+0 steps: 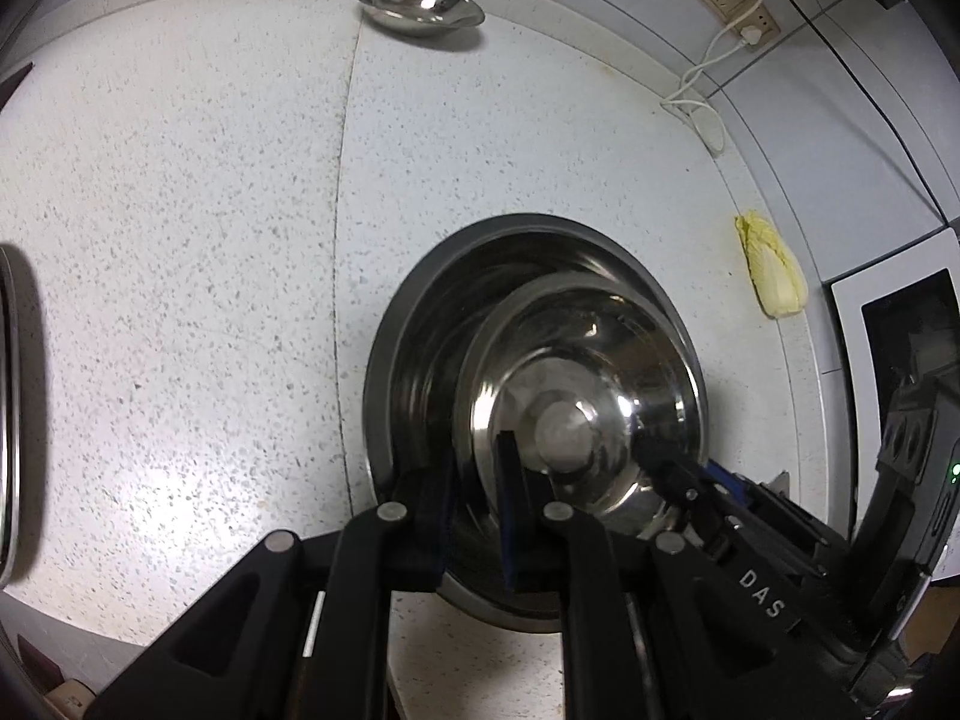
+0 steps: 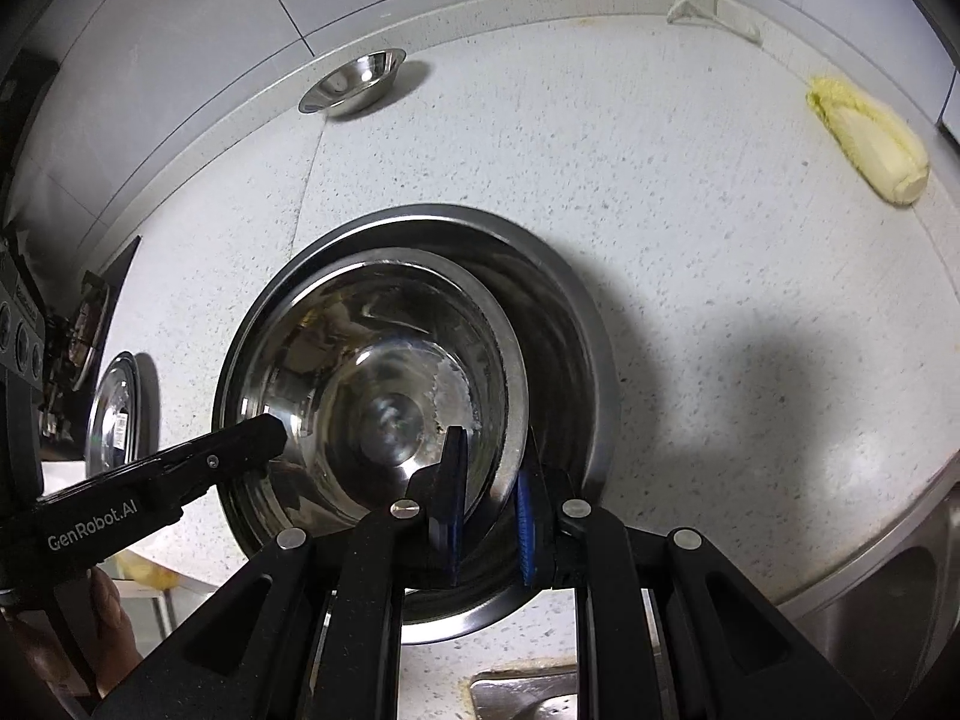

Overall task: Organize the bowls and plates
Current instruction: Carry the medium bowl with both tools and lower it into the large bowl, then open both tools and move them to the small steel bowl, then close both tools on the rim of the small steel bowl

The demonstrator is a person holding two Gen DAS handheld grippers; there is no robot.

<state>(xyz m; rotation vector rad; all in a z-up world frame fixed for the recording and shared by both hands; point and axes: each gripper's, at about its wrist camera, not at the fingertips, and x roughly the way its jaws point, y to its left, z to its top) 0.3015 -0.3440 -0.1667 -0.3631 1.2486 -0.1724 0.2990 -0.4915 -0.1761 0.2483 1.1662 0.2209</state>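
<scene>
My left gripper (image 1: 477, 498) pinches the left rim of the inner steel bowl (image 1: 576, 396), jaws nearly closed. My right gripper (image 2: 489, 516) clamps its opposite rim. The bowl sits mouth-up inside the larger basin (image 2: 564, 324) on the speckled counter (image 1: 180, 240).

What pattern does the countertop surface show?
White with fine grey speckles; the countertop shows best in the left wrist view.
</scene>
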